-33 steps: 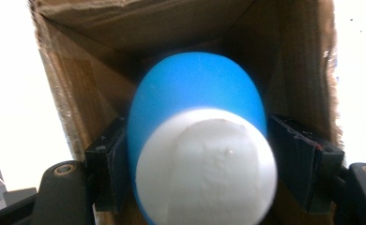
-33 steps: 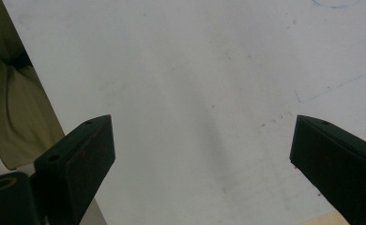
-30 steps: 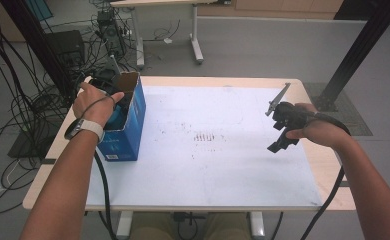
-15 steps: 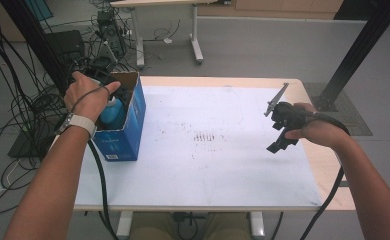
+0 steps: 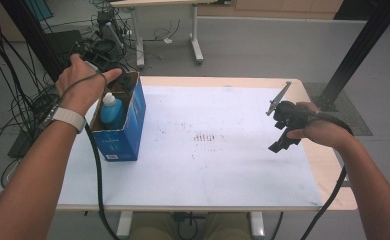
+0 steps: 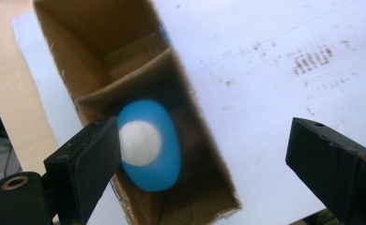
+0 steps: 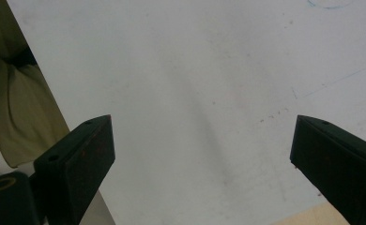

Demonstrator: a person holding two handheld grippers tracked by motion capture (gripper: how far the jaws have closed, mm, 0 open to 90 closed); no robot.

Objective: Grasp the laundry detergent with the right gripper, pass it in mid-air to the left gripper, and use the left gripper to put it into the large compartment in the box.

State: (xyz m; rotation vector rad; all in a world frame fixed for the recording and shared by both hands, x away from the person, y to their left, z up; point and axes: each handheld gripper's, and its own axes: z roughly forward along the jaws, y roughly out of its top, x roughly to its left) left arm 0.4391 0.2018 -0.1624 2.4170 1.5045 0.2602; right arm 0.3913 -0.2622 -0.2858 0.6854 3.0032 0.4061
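Both grippers (image 5: 283,131) black, blocky square-ended jaws (round eyelet at each base), black cables trailing. Grey plate on right one. White watch strap (image 5: 68,119), bare forearms.

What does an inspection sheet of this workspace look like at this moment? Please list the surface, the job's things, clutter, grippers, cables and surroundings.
Surface: white table top, faint reddish-brown marks near its middle.
Job's things: blue bottle with white cap stands upright in the open blue cardboard box at the table's left edge.
Clutter: nothing seen.
Grippers: left gripper above the box, jaws just opened, nothing between them; right gripper open, empty, over the table's right side.
Cables: one trails from each gripper; many on the floor at left.
Surroundings: grey floor, another table behind, black posts.
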